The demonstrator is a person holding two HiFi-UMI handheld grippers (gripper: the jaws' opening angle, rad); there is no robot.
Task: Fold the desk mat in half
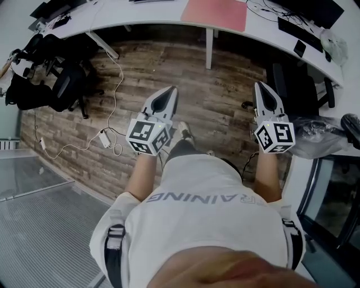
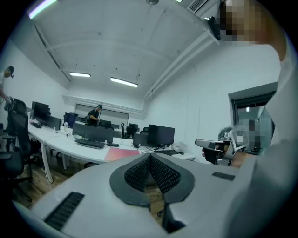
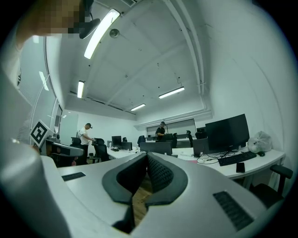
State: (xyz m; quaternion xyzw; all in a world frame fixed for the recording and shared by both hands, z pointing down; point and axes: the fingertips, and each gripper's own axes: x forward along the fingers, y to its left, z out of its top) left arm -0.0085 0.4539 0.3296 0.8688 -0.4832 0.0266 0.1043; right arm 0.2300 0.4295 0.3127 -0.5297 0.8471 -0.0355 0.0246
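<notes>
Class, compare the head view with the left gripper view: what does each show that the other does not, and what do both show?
Only the head view: the marker cubes on the left gripper and the right gripper, and the white cable trailing over the floor.

Only the left gripper view: the ceiling lights, a person standing far back, and the left gripper's jaws closed together with nothing between them.

Both: the pink desk mat lying flat and unfolded on the white desk, out of either gripper's hold.

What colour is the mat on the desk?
The desk mat is pinkish red; the head view shows it best.
</notes>
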